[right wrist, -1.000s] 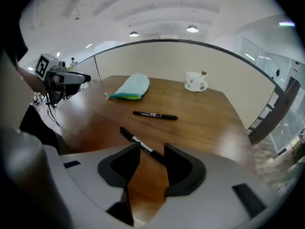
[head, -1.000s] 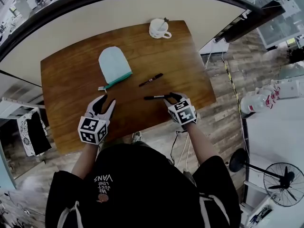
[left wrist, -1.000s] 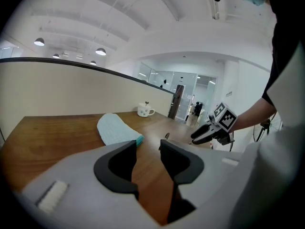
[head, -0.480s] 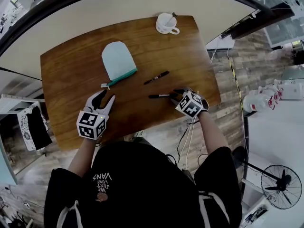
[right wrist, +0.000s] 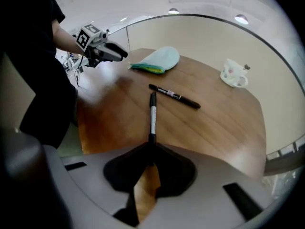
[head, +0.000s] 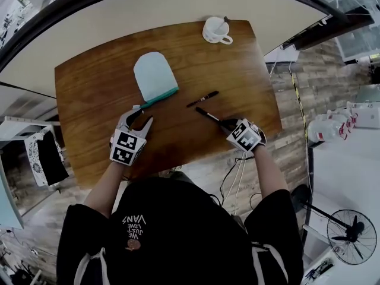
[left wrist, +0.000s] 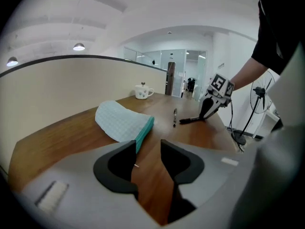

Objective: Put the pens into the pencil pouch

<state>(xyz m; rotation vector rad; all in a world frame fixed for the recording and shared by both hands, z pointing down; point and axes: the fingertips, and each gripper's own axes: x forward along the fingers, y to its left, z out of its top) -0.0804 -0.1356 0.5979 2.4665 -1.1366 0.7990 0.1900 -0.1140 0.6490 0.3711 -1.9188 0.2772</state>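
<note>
A pale blue pencil pouch (head: pixel 153 76) with a teal zipper edge lies at the table's middle left. My left gripper (head: pixel 141 117) hovers just in front of the pouch's zipper end, open, with only bare wood between its fingers (left wrist: pixel 123 154). My right gripper (head: pixel 224 123) has just been closing and is shut on a black pen (head: pixel 208 114), whose barrel sticks out ahead of it (right wrist: pixel 152 113). A second black pen (head: pixel 203 98) lies loose on the wood just beyond. In the left gripper view the pouch (left wrist: pixel 121 120) lies right ahead.
A white mug (head: pixel 217 31) stands at the table's (head: pixel 95 88) far right corner. The table's near edge runs just behind both grippers. A curved cream partition (head: pixel 148 8) borders the far side. A floor fan (head: pixel 350 233) stands to the right.
The right gripper has closed on the nearer pen, which now points away up-left instead of lying crosswise. The left gripper has moved forward and down to the pouch's zipper end.
</note>
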